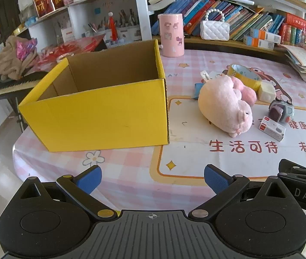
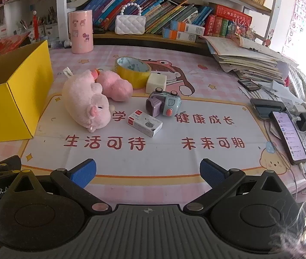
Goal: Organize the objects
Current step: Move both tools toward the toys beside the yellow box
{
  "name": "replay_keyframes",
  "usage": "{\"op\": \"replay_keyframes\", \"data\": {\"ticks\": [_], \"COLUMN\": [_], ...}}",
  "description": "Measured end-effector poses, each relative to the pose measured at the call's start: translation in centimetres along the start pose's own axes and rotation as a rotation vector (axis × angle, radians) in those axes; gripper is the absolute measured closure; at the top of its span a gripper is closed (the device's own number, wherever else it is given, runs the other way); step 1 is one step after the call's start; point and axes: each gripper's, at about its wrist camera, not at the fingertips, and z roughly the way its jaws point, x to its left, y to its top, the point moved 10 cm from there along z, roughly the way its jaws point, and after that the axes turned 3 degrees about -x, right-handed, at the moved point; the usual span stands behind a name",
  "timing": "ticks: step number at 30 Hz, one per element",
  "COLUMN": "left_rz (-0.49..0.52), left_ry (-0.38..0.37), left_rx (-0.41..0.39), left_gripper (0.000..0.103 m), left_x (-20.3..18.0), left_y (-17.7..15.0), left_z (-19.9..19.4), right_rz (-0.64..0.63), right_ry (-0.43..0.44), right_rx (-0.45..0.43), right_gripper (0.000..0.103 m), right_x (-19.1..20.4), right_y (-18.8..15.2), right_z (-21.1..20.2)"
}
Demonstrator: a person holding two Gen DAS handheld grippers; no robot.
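Observation:
An open yellow cardboard box (image 1: 101, 112) (image 2: 13, 90) stands on the left of the table and looks empty. To its right lie a pink plush pig (image 1: 224, 105) (image 2: 84, 103), a smaller pink plush (image 2: 116, 85), a roll of yellow tape (image 2: 132, 71) (image 1: 244, 75), a cream cube (image 2: 156, 83), a toy camera (image 2: 163, 103) (image 1: 281, 110) and a small white carton (image 2: 145, 124) (image 1: 271, 128). My left gripper (image 1: 153, 180) hovers open at the table's near edge, in front of the box. My right gripper (image 2: 147, 173) is open too, short of the carton, holding nothing.
A pink cylinder (image 2: 81, 32) and a white quilted handbag (image 2: 130, 23) stand at the back by a shelf of books. Stacked papers (image 2: 250, 62) and phones (image 2: 288, 136) with cables fill the right side. A keyboard (image 1: 13, 86) sits beyond the table's left edge.

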Motion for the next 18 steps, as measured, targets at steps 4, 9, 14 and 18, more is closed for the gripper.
{"op": "replay_keyframes", "data": {"ticks": [4, 9, 14, 18], "left_rz": [-0.008, -0.024, -0.059, -0.068], "left_ry": [0.005, 0.007, -0.041, -0.053], "left_rx": [0.012, 0.032, 0.046, 0.043], "left_gripper": [0.001, 0.001, 0.001, 0.001], "left_x": [-0.6, -1.4, -2.7, -3.7], "left_y": [0.2, 0.3, 0.7, 1.1], "left_z": [0.5, 1.2, 1.8, 2.2], "right_rz": [-0.006, -0.02, -0.033, -0.054], "right_ry": [0.013, 0.034, 0.09, 0.15], "right_rx": [0.009, 0.02, 0.023, 0.029], "right_gripper": [0.0, 0.0, 0.011, 0.034], "right_x": [-0.3, -0.9, -1.4, -1.3], "right_y": [0.3, 0.8, 1.6, 2.3], "right_z": [0.8, 2.1, 3.7, 5.2]}}
